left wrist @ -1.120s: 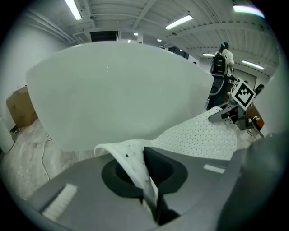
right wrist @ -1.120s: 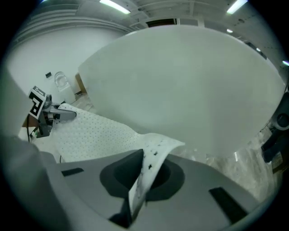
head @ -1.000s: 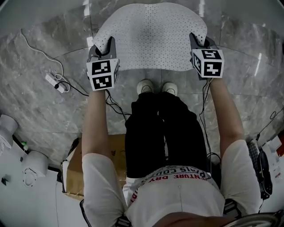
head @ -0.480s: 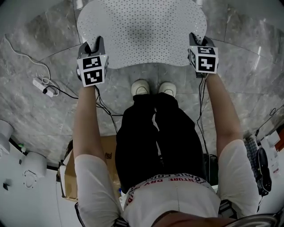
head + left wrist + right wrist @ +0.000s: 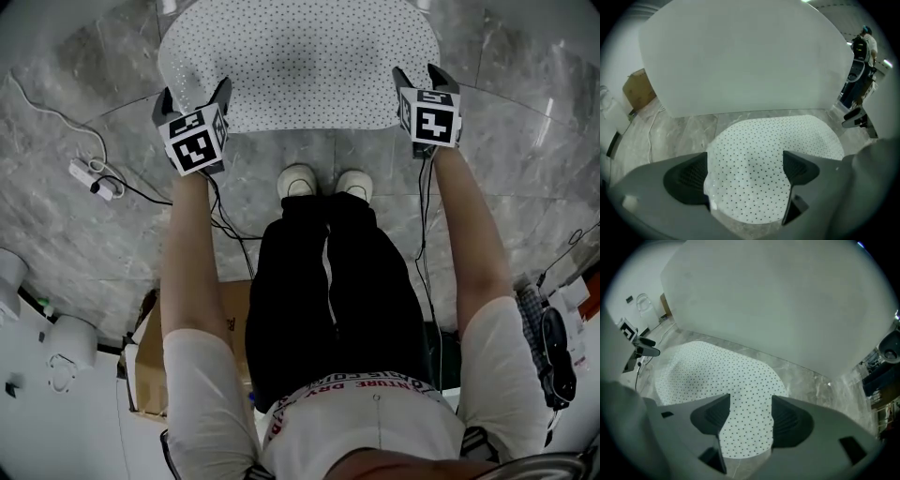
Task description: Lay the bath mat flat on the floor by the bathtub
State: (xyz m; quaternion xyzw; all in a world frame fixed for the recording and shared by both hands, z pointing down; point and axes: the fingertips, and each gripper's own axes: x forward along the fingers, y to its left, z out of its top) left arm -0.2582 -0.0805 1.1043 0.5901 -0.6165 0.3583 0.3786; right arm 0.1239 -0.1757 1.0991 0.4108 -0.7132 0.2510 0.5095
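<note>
White, oval rubber bath mat dotted with small dark holes [image 5: 300, 66] lies spread on the grey marbled tile floor [image 5: 84, 234]. Its far edge is near the base of the white bathtub wall [image 5: 740, 61], as the task requires. Left gripper [image 5: 193, 92] and right gripper [image 5: 421, 73] stand at the two near corners, a spacing suited to spreading the sheet without folds. Both sets of jaws are opening; the mat edge lies between them, pads clear of it. Judgement: laying appears complete, withdrawal outstanding

White pwr strip [image 5: 90, 177] w/ cord [image 5: 52, 105] at left; black cables [image 5: 223, 223] nearby; cardboard box [image 5: 150, 364] lower left.
</note>
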